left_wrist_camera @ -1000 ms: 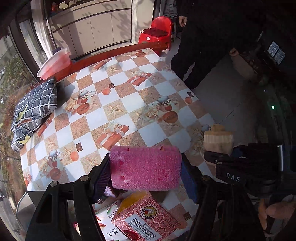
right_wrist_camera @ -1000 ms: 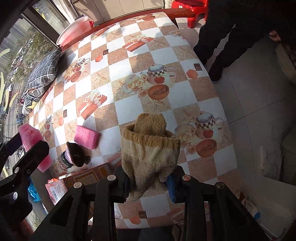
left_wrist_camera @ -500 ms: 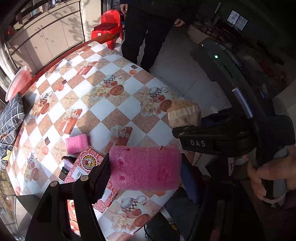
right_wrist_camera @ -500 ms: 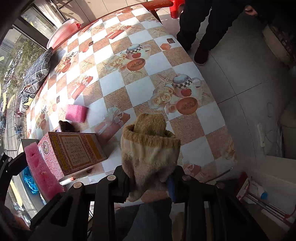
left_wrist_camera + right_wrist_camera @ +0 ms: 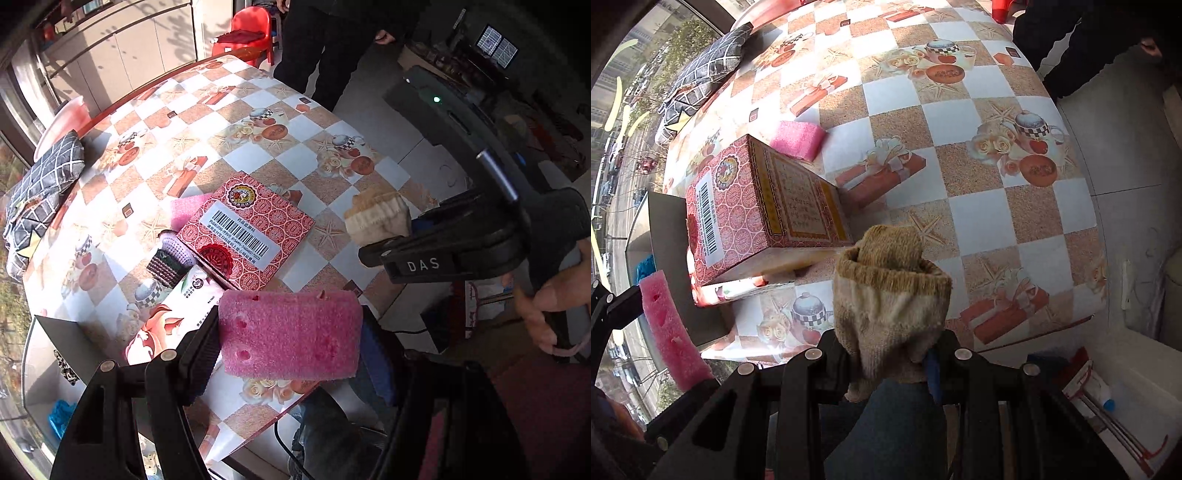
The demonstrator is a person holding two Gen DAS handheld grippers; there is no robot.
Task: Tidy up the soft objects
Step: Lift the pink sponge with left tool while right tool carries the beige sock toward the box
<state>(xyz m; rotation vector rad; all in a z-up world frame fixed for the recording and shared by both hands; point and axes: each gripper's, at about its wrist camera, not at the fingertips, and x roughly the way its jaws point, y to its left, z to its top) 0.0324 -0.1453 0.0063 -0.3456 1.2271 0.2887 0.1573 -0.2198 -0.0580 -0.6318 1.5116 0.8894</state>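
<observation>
My left gripper (image 5: 290, 345) is shut on a pink sponge (image 5: 290, 334), held above the table's near edge; that sponge also shows at the left of the right wrist view (image 5: 670, 328). My right gripper (image 5: 886, 358) is shut on a rolled tan knitted sock (image 5: 892, 302), held above the near edge; the sock also shows in the left wrist view (image 5: 378, 218). A second pink sponge (image 5: 798, 140) lies on the checked tablecloth (image 5: 979, 177) behind the red box. A dark striped sock (image 5: 168, 258) lies left of the box.
A red patterned box (image 5: 247, 229) stands on the table beside a flowered tissue pack (image 5: 166, 321). A checked grey cushion (image 5: 40, 184) lies at the far left. A person (image 5: 332, 40) stands beyond the table, near a red chair (image 5: 247, 33).
Both grippers have pulled back and up from the table with their loads. The red box, second sponge and dark sock have come into fuller view.
</observation>
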